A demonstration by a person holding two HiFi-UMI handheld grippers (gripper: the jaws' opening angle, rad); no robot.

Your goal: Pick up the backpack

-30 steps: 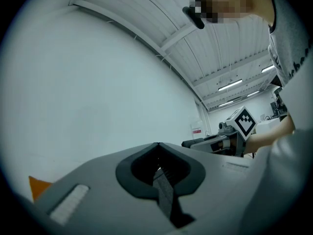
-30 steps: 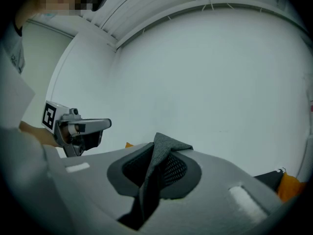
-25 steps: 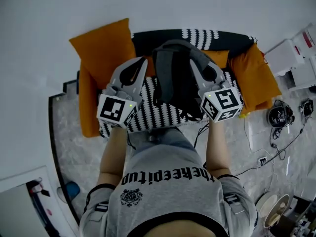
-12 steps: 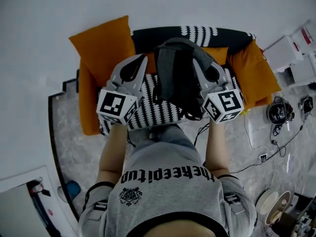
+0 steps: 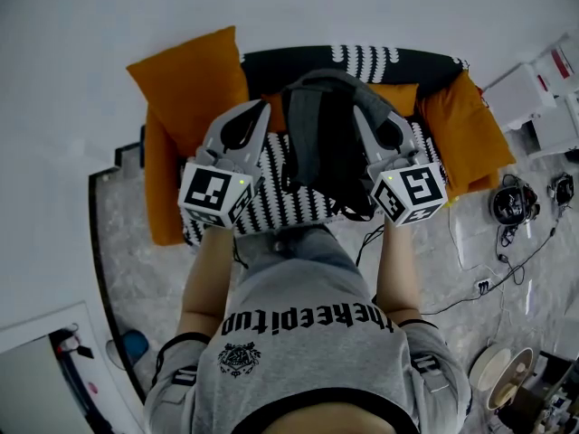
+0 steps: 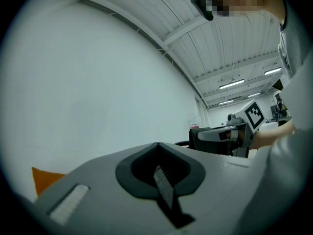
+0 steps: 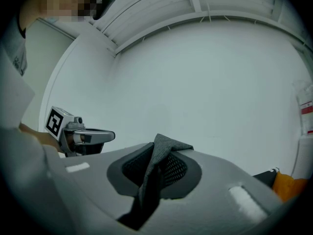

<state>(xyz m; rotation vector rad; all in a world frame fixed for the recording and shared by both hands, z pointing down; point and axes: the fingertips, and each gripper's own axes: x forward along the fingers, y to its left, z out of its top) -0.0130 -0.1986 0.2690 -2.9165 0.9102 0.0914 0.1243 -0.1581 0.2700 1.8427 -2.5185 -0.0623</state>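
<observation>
Plainly, the dark grey backpack (image 5: pixel 318 138) stood upright between both grippers, over the black-and-white striped sofa (image 5: pixel 298 208) with its plump orange cushions (image 5: pixel 190 84). The left gripper (image 5: pixel 261 107) had its jaws closed on a thin flat strap (image 6: pixel 164 187) (seen only in its own view). The right gripper (image 7: pixel 161 142) had its jaws nearly together, pinching a fold of the backpack's woven grey fabric.
</observation>
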